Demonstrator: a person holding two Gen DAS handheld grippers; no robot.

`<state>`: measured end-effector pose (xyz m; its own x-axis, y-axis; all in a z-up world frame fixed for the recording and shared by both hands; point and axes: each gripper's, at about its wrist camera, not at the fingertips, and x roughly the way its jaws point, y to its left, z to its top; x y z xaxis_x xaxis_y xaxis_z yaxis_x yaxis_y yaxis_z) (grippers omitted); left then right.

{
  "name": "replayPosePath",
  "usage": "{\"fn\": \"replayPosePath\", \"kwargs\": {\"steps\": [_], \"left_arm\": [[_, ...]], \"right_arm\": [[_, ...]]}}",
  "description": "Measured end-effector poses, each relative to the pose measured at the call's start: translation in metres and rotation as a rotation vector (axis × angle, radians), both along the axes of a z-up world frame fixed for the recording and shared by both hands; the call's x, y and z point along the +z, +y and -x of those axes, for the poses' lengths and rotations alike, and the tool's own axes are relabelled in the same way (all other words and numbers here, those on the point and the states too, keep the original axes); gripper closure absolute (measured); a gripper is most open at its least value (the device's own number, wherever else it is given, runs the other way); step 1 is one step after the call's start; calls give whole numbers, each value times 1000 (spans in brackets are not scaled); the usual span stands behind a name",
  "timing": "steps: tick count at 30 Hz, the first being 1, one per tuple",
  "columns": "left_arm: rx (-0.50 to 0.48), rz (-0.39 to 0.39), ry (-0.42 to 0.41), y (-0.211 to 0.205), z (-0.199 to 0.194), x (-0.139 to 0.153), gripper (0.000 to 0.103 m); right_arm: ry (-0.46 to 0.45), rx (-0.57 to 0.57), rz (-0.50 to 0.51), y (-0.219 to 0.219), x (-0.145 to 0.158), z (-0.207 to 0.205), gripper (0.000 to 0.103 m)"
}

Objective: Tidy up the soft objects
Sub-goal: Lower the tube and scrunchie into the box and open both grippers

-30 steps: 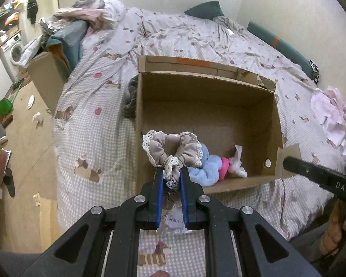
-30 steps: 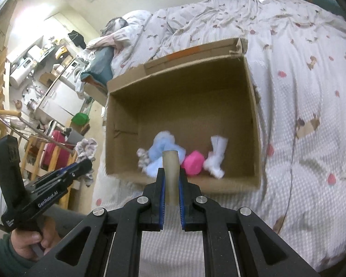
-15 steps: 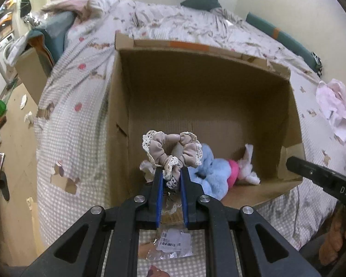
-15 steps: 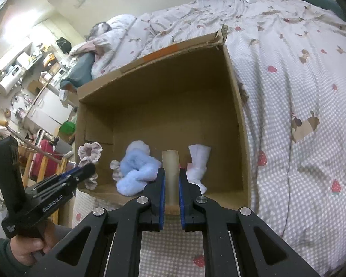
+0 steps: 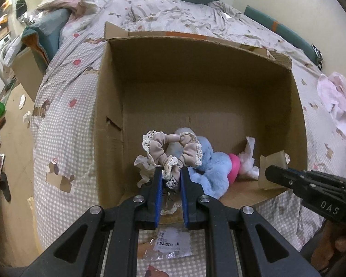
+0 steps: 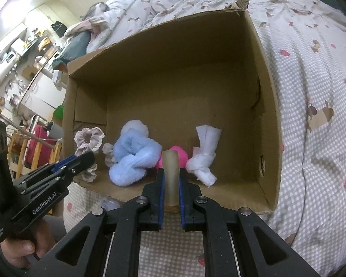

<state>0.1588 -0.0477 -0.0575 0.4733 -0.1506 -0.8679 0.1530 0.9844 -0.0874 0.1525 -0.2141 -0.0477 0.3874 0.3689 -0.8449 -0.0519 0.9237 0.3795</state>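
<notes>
An open cardboard box (image 5: pixel 196 73) lies on the bed, its mouth toward me. My left gripper (image 5: pixel 171 173) is shut on a beige lace-edged scrunchie (image 5: pixel 170 147) at the box's front left; it also shows in the right wrist view (image 6: pixel 90 138). My right gripper (image 6: pixel 170 173) is shut on a beige soft strip (image 6: pixel 170 170) at the box's front edge. Inside lie a light blue fluffy cloth (image 6: pixel 133 159), a pink soft object (image 6: pixel 181 154) and a knotted white cloth (image 6: pixel 204 159). The box also fills the right wrist view (image 6: pixel 173 73).
The bed carries a checked cover (image 6: pixel 316 115). A pink garment (image 5: pixel 334 94) lies right of the box. A plastic packet with a label (image 5: pixel 168 245) lies in front of the box. Pillows and clothes pile up at the bed's far left (image 5: pixel 64 7). Floor clutter stands at the left.
Both grippers have moved closer to the box with their items held. The box mouth now fills both views.
</notes>
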Motion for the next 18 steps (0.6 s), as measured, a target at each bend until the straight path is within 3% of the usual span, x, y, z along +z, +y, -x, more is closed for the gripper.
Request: {"fn": "replayPosePath", "kwargs": {"steps": [9,17,18], "left_arm": [[-12,-1,6,-5,2,0,90],[-23,7,1,-7,4,3,81],[-25,7,-2,-7,4,4,76]], "right_arm": [[0,-16,-1,-3,0,-3,91],[2,-16,-16,-6,0,-2,90],[0,-17,-17,-7,1,-1,90]]}}
